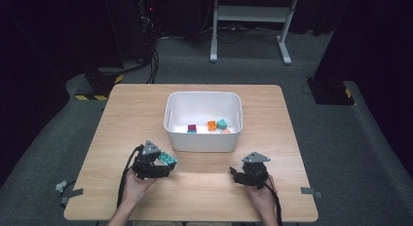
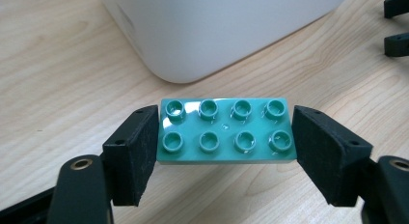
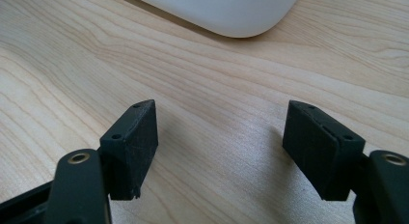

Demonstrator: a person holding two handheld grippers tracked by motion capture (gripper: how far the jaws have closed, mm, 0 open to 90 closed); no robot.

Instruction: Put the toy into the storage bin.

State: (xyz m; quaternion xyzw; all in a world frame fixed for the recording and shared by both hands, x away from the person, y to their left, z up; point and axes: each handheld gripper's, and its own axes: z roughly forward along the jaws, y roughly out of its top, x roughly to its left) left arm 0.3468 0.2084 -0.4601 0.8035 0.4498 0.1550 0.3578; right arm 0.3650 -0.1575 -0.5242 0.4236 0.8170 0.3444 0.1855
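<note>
A teal eight-stud brick [image 2: 225, 132] is clamped end to end between the pads of my left gripper [image 2: 225, 144], studs facing up, a little above the table. From above, that brick [image 1: 167, 160] and the left gripper [image 1: 163, 163] hang just in front of the white bin's [image 1: 170, 109] near left corner. My right gripper [image 3: 222, 147] stands open over bare wood, nothing between its fingers; in the high view the right gripper [image 1: 237, 173] sits in front of the bin's near right corner. The bin holds a maroon block [image 1: 192, 128], an orange block [image 1: 211, 125] and a teal block [image 1: 222, 123].
The wooden table [image 1: 126, 114] carries the white bin [image 2: 217, 31] at its middle. The other gripper's black jaw tips [image 2: 398, 26] show at the upper right of the left gripper view. A white frame stand [image 1: 253, 16] is on the floor beyond the table.
</note>
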